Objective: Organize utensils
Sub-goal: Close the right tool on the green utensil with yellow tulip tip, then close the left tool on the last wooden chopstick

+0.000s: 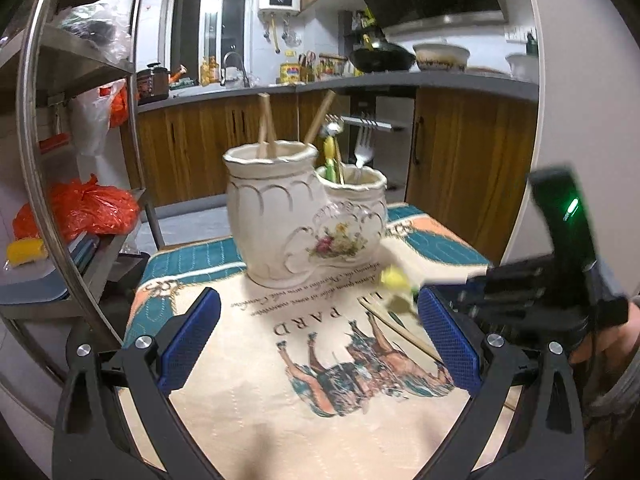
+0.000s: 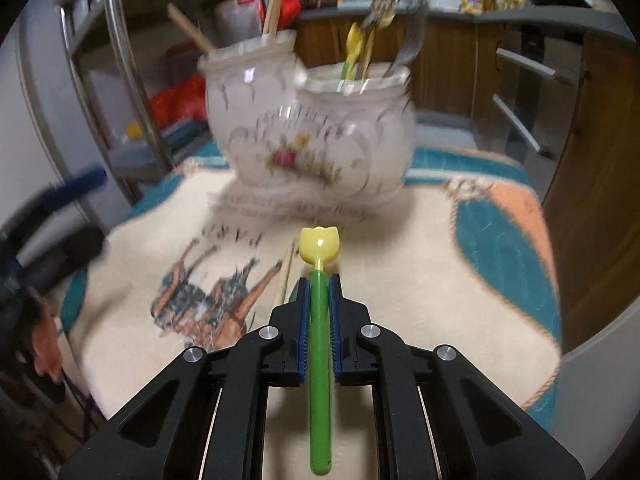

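Right gripper (image 2: 319, 292): clamped on tulip pick (image 2: 320, 320), head forward, aimed at holder (image 2: 312, 120) | Left gripper (image 1: 318, 336): apart, empty | chopsticks (image 1: 404, 330) remain on cloth (image 1: 248, 380), likely next.

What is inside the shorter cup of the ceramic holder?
The shorter cup holds a metal fork and a yellow-green utensil, both upright. Their lower ends are hidden by its wall.
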Demonstrator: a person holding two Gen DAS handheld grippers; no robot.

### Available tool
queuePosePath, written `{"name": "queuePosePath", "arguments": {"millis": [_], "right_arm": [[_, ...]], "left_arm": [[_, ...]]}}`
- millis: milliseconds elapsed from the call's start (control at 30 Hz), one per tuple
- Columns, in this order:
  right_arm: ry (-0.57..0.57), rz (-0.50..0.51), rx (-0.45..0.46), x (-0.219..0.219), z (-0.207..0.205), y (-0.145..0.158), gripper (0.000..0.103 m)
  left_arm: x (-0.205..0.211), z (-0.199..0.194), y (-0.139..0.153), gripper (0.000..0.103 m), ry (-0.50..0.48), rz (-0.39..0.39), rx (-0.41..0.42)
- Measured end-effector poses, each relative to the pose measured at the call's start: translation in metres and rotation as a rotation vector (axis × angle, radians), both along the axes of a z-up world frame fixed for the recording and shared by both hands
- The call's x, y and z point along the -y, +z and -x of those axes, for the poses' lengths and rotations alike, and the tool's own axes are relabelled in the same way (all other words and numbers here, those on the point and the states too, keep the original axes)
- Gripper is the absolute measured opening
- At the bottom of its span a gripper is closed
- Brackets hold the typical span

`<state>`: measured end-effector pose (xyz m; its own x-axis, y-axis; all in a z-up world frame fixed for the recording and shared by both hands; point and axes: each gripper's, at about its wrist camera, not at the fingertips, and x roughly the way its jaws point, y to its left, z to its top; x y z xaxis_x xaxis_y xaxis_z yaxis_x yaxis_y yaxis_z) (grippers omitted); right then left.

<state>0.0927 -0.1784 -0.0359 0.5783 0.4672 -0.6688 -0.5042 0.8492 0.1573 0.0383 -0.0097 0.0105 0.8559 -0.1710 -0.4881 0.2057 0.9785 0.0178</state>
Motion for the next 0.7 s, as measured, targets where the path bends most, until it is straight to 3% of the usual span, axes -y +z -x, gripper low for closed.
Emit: {"name": "queuePosePath", "arguments": {"millis": [100,367,700], "right_arm": [[-0.029,-0.049,0.080,0.019,0.004,0.012,0.010],[-0.085,-0.139,0.178,0.054,0.010,0.027,0.010],[-0.103,-0.151,0.384,0.069,0.040,0.041,0.010]], "left_arm": [[0.014,-0.001,-0.006,0.097,0.002,-0.020,-0.042],[0.053,-0.006,-0.031,0.093,0.014,0.000,-0.207],[0.090,-0.005,-0.046,0.059,0.022,-0.040,-0.290]]}}
